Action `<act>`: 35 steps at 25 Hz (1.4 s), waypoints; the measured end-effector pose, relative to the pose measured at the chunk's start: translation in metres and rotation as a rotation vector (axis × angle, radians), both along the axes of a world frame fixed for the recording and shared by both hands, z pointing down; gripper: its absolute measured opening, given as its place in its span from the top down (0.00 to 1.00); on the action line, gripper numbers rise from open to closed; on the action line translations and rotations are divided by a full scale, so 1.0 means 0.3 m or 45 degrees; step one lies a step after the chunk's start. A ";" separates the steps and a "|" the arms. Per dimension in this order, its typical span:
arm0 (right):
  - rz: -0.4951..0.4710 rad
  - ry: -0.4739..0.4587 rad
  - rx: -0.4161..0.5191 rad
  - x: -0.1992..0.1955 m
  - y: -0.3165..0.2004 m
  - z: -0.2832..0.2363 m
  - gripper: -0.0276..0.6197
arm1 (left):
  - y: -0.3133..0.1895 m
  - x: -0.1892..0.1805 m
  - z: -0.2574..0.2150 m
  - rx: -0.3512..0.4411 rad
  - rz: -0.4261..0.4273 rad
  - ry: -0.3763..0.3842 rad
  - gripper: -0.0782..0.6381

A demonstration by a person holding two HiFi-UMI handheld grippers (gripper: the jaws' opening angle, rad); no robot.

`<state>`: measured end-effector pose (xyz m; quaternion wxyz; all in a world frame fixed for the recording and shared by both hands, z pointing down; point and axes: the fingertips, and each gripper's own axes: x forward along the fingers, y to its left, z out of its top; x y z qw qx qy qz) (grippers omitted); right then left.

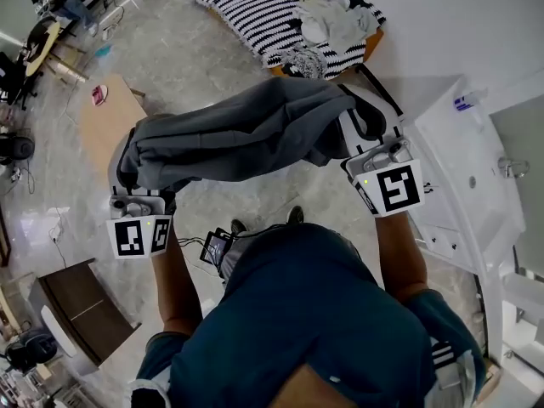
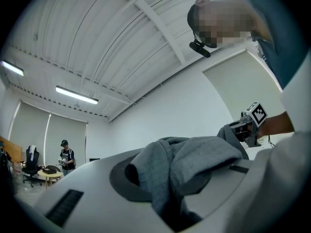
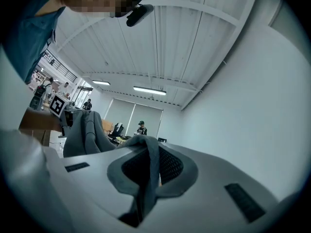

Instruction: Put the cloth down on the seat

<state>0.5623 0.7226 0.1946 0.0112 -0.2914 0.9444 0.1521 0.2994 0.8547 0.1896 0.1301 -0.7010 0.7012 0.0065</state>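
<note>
Well, the floor (image 1: 195, 49) is pale glossy stone. The striped seat (image 1: 246, 11) stands at the far side of it, with a heap of clothes (image 1: 336, 19) on its right end. A small wooden table (image 1: 110, 113) sits out to the left of the seat, and a white washbasin unit (image 1: 463, 160) to its right against the wall. The grey cloth (image 1: 246, 134) hangs in the air on the person's side of the seat, short of it and not touching it, stretched between both tools. The left gripper (image 2: 167, 198) is clamped on a thick bunch at one end. The right gripper (image 3: 141, 188) has its jaws nearly together, pinching a thin fold at the other end.
</note>
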 end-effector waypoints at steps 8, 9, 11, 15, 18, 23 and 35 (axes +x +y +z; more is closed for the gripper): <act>0.000 -0.016 0.018 -0.001 -0.033 -0.029 0.92 | -0.060 0.035 -0.006 0.000 0.027 0.014 0.77; 0.007 -0.016 0.018 -0.013 -0.039 -0.031 0.92 | -0.070 0.023 -0.008 0.000 0.034 0.013 0.77; 0.023 -0.014 0.017 -0.041 -0.049 -0.033 0.92 | -0.089 -0.008 -0.012 0.000 0.049 0.015 0.77; 0.059 -0.022 0.015 -0.083 -0.065 -0.031 0.92 | -0.124 -0.063 -0.013 0.002 0.088 0.014 0.77; 0.094 -0.024 0.015 -0.138 -0.078 -0.036 0.92 | -0.148 -0.124 -0.026 0.009 0.128 0.013 0.77; 0.164 -0.028 0.020 -0.254 -0.097 -0.054 0.92 | -0.184 -0.249 -0.043 0.020 0.200 0.009 0.77; 0.218 -0.021 0.052 -0.377 -0.127 -0.084 0.92 | -0.239 -0.363 -0.053 0.050 0.275 0.017 0.77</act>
